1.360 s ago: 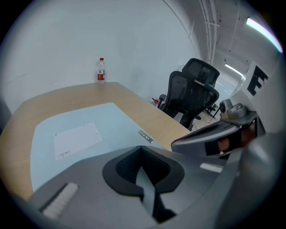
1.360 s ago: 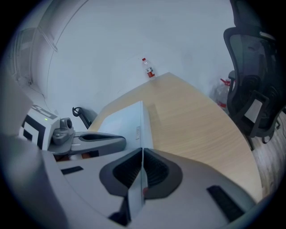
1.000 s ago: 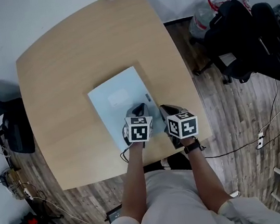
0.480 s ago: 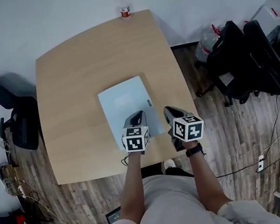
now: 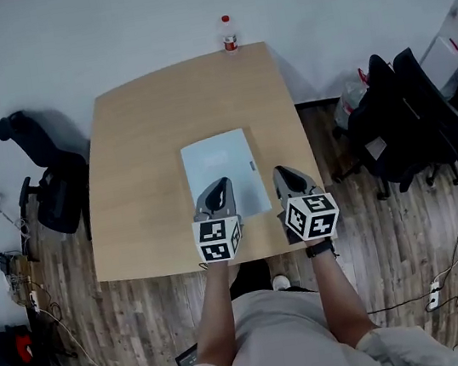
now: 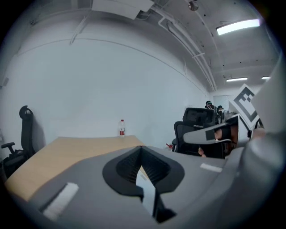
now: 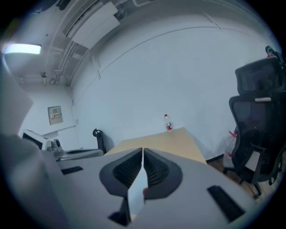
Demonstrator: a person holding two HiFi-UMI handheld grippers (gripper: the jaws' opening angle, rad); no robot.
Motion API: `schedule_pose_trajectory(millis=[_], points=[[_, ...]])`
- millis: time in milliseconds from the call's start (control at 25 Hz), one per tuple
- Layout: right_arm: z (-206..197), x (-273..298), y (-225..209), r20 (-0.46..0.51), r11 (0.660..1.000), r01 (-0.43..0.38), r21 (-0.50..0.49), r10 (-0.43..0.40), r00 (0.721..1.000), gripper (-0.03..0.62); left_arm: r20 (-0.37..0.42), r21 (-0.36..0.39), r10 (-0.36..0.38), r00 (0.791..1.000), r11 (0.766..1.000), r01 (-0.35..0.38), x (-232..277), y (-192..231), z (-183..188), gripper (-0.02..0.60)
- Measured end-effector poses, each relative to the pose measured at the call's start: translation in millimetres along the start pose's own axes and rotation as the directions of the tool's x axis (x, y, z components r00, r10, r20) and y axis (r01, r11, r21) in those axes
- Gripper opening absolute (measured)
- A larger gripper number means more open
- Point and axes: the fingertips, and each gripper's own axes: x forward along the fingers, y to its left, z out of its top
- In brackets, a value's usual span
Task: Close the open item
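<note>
Left tongs [image 5: 221,184] drew back, yet partly cover the laptop [image 5: 221,160].

Near-left corner of the flat grey item [image 5: 225,166] behind the left gripper [image 5: 219,186]; bottle [image 5: 228,33] label illegibly small.

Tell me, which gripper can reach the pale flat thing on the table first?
Probably left: the left gripper overlaps the pale flat thing's near corner from above, while the right gripper sits off its right edge.

Surface [image 5: 136,167]: pale wood grain, matt. Laptop [image 5: 219,164] lid: smooth, silvery, matt. Floor [image 5: 401,237]: darker wood planks. Fingers [image 6: 154,167]: black, ribbed.
</note>
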Motion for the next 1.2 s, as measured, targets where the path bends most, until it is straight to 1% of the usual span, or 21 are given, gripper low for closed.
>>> schedule_pose_trajectory(millis=[120, 240, 520, 680, 800, 1040, 1200], points=[[11, -22, 17, 0.054, 0.999, -0.017, -0.05, 0.02, 0.998, 0.02, 0.063, 0.008, 0.03, 0.998, 0.999, -0.031, -33, -4, 19, 0.006], [20, -43, 36, 0.093, 0.993, -0.036, -0.109, 0.047, 0.995, 0.02, 0.116, -0.008, 0.068, 0.991, 0.998, -0.068, -66, -5, 30, 0.006], [28, -82, 77, 0.148, 0.962, -0.051, -0.27, 0.093, 0.984, 0.016, 0.21, -0.002, 0.136, 0.968, 0.99, -0.139, -125, -6, 47, 0.006], [29, -94, 88, 0.167, 0.956, -0.055, -0.287, 0.106, 0.98, 0.014, 0.25, 0.036, 0.162, 0.955, 0.984, -0.176, -149, -11, 51, 0.006], [28, -101, 96, 0.175, 0.956, -0.064, -0.288, 0.118, 0.977, 0.014, 0.256, 0.045, 0.171, 0.951, 0.981, -0.189, -159, -11, 51, 0.006], [34, -101, 106, 0.191, 0.953, -0.074, -0.294, 0.134, 0.972, 0.014, 0.268, 0.078, 0.162, 0.95, 0.979, -0.189, -166, -13, 59, 0.006], [40, -93, 114, 0.195, 0.948, -0.065, -0.311, 0.131, 0.972, 0.014, 0.283, 0.082, 0.147, 0.948, 0.981, -0.176, -163, -4, 66, 0.006]])
